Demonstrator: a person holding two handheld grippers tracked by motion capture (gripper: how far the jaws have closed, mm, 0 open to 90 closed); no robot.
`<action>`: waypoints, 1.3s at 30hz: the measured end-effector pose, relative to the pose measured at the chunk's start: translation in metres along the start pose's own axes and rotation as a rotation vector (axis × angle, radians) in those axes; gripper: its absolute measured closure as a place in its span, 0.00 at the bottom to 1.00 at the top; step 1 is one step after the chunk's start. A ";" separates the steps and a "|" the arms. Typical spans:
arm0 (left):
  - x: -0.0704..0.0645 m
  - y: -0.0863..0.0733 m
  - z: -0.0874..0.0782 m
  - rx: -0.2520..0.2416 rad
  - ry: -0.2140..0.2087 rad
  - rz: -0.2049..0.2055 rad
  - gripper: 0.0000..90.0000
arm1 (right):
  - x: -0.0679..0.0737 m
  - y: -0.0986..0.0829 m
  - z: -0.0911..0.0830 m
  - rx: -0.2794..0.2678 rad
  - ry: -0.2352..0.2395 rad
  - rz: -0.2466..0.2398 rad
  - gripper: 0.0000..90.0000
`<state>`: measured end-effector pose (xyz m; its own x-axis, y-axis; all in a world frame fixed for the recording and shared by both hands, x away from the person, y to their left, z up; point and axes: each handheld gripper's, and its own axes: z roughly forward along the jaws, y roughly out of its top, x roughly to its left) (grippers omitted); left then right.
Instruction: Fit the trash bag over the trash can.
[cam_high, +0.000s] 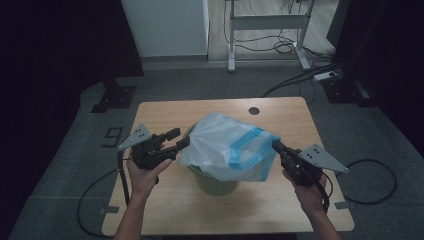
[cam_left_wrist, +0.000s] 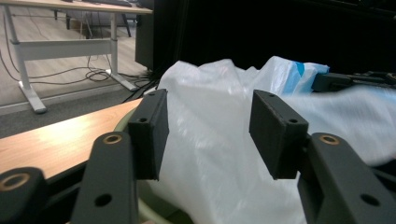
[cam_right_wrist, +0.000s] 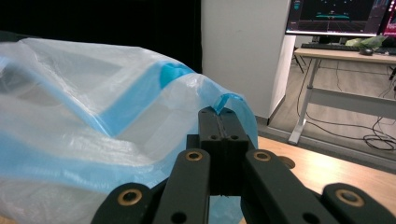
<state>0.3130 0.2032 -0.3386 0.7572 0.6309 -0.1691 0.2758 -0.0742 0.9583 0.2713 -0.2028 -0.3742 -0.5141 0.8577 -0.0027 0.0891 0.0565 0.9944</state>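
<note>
Over the green bin (cam_high: 216, 184) on the desk (cam_high: 165, 112), the right hand-held gripper (cam_high: 274, 144) pinches the plastic bag (cam_high: 225, 147) by its blue edge, seemingly to stretch it, while the left hand-held gripper (cam_high: 183, 142) waits beside it, jaws apart.

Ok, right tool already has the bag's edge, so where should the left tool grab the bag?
Take the loose white rim of the bag on its left side, above the bin, coming in level from the left. The left tool is open with that film bulging between its jaws, opposite the right tool, which pinches the blue-striped edge.
</note>
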 end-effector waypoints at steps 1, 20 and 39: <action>0.000 0.002 0.001 0.001 -0.005 0.002 0.50 | 0.001 0.001 0.000 -0.001 0.001 -0.004 0.99; -0.018 0.020 0.043 0.155 0.007 0.063 0.42 | 0.007 0.006 0.007 -0.003 0.016 -0.016 0.99; -0.008 0.015 0.024 -0.066 0.171 0.045 1.00 | 0.002 0.000 0.006 0.003 -0.009 -0.024 0.99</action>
<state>0.3248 0.1784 -0.3285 0.6551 0.7503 -0.0891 0.2001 -0.0585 0.9780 0.2752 -0.1982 -0.3743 -0.5081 0.8609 -0.0277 0.0796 0.0790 0.9937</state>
